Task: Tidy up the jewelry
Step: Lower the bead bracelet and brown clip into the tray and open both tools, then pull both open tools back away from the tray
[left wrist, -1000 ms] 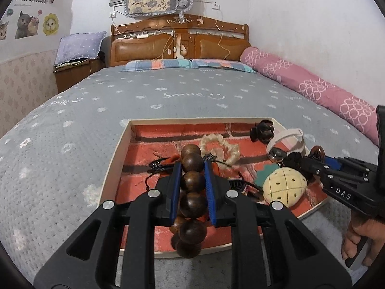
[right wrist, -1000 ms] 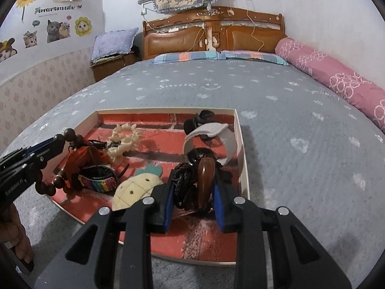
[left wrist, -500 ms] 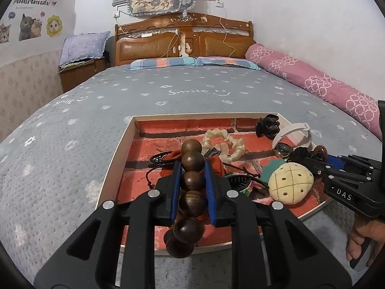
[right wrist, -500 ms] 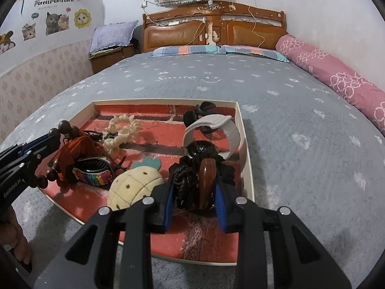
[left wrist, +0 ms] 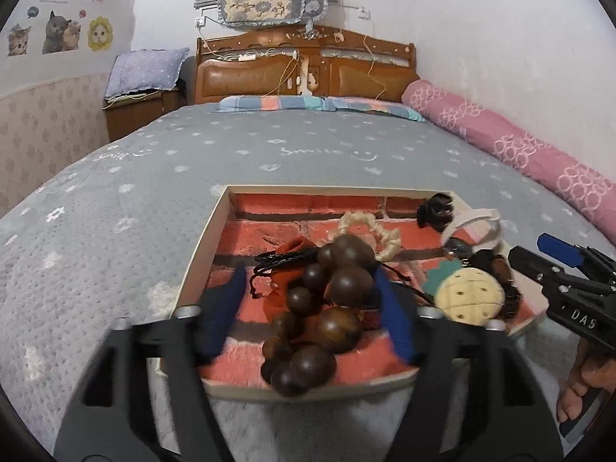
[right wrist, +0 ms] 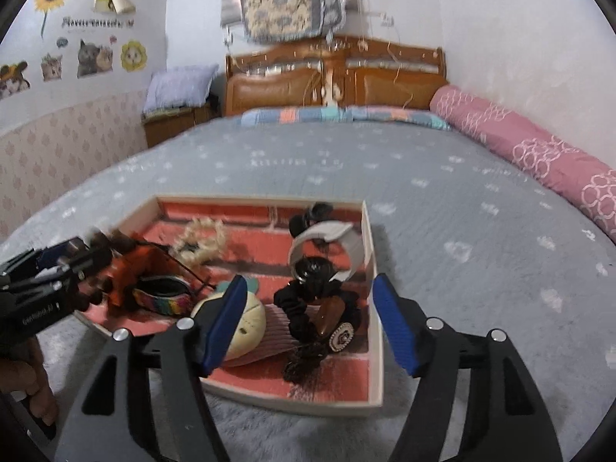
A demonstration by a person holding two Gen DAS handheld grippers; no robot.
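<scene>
Both tongs have just opened: the left tongs release the wooden beads, the right tongs the black hair tie, into the tray.

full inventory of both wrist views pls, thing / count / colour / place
tray: 1, cream rim, red brick-print floor, on bed
bead bracelet: 1, dark brown, between left jaws, untouched by pads
pineapple plush: 1, yellow, green top, tray right in the left view
scrunchie: 1, cream, tray back
watch: 1, white strap, black face, tray back right
black claw clip: 1, black, tray back corner
brown clip: 1, brown on black scrunchie, between right jaws
rainbow band: 1, multicolour, tray left
bolster: 1, pink, bed's right edge
left hand-held gripper: black, blue pads, open, just opened
right hand-held gripper: same, open, just opened
</scene>
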